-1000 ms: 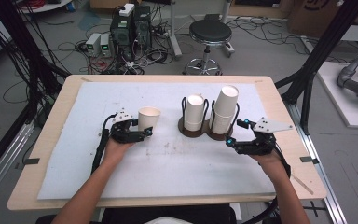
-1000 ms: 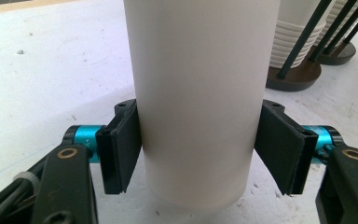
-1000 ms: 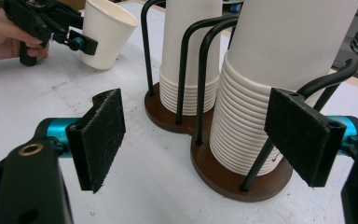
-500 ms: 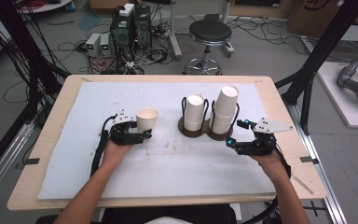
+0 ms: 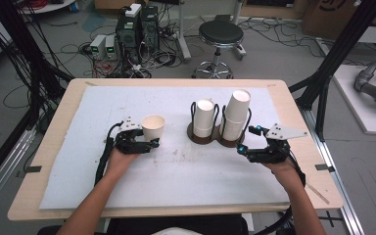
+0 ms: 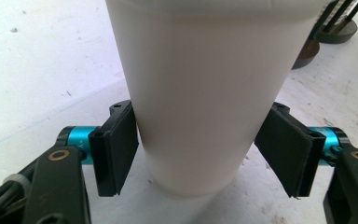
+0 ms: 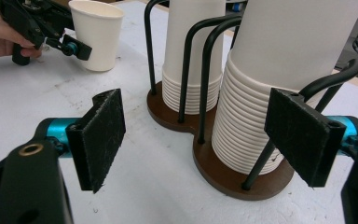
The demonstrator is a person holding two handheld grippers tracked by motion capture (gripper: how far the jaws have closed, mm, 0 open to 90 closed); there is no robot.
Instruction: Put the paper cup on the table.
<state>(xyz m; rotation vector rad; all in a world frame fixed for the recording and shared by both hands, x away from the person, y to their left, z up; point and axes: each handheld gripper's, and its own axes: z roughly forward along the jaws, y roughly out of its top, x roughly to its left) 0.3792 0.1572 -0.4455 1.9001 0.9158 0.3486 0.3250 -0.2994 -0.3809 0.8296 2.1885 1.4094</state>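
In the high view, a single white paper cup [image 5: 152,127] stands upright on the white foam sheet [image 5: 176,176] that covers the light wooden table [image 5: 293,105], a little left of the frame's centre. The left gripper [image 5: 149,143] sits just below and beside it, held by the left hand [image 5: 120,157]. In the left gripper view the cup [image 6: 200,88] rises between the 2 black jaws: the left-hand pad [image 6: 119,147] touches or nearly touches the cup's wall, while the right-hand pad [image 6: 286,151] stands a little off it, so the jaws are apart and not clamped.

Right of centre in the high view, a dark brown wooden cup holder with black wire loops [image 5: 215,137] carries 2 stacks of white paper cups: the shorter stack [image 5: 204,117] on its left, the taller stack [image 5: 236,113] on its right. The right gripper [image 5: 244,149] lies on the sheet near the holder's lower right, held by the right hand [image 5: 281,166]. In the right gripper view its jaws are spread wide, with the taller stack [image 7: 256,116] beyond them at the right and nothing between the pads.
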